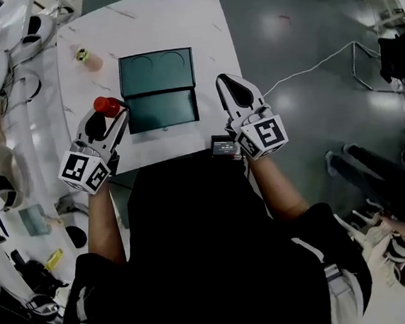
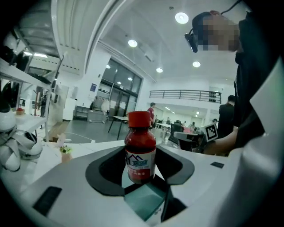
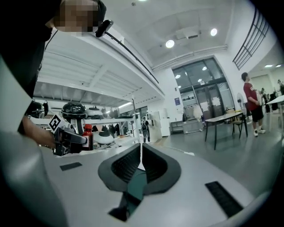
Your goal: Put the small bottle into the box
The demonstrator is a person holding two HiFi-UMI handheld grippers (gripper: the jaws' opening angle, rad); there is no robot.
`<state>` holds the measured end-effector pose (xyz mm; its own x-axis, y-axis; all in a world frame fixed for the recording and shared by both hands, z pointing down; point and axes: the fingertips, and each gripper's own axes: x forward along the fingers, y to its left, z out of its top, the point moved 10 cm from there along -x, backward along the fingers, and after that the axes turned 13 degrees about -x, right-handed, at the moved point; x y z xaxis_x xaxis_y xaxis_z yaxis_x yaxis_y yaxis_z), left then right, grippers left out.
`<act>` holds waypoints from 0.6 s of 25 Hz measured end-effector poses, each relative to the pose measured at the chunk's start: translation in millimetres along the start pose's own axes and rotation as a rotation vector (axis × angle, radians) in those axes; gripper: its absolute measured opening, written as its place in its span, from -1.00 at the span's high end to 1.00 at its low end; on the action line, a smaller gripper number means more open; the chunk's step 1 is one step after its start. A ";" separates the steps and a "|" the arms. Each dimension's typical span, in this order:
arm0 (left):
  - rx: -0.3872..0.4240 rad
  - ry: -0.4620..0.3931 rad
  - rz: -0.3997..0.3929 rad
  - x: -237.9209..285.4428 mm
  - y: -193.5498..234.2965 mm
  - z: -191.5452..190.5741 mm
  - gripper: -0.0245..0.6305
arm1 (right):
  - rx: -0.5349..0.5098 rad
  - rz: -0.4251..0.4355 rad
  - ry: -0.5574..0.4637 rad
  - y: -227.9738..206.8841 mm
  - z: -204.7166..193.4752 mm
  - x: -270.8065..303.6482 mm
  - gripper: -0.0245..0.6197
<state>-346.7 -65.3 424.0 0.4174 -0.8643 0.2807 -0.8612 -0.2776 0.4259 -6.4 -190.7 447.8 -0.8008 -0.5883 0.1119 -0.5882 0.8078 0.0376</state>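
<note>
**Small bottle [image 2: 140, 153] in left tongs, beside the box**

Clamped upright in the left tongs [image 1: 110, 115], with both pads against the dark-red glass body below the red cap and around the white label. Held at the left edge of the dark green box [image 1: 160, 110], still outside it; impossible to tell from above whether touching the box wall or just clear of it. Box set in the middle of the white marbled counter [image 1: 167, 18], seen as two dark green halves, with two curved outlines on the farther half. Right tongs [image 3: 141, 150] closed together on nothing, poised by the box's right side near the counter's right edge. Farther back on the left of the counter, well apart from the box, a small potted plant [image 1: 83, 56].
</note>
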 end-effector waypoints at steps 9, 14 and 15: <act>0.314 0.544 -0.163 69.1 32.7 19.8 0.24 | 0.027 -0.325 0.056 34.8 -0.2 -42.7 0.80; 0.427 0.842 -0.301 103.8 27.3 -10.9 0.24 | 0.040 -0.434 0.110 60.5 -9.5 -64.6 0.80; 0.441 0.888 -0.325 108.9 25.8 -18.0 0.24 | 0.043 -0.456 0.122 66.1 -10.5 -68.9 0.80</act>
<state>-318.3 -159.0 481.0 0.5574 -0.1511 0.8164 -0.6245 -0.7243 0.2924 11.1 -96.4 453.0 -0.4424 -0.8720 0.2096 -0.8828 0.4646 0.0695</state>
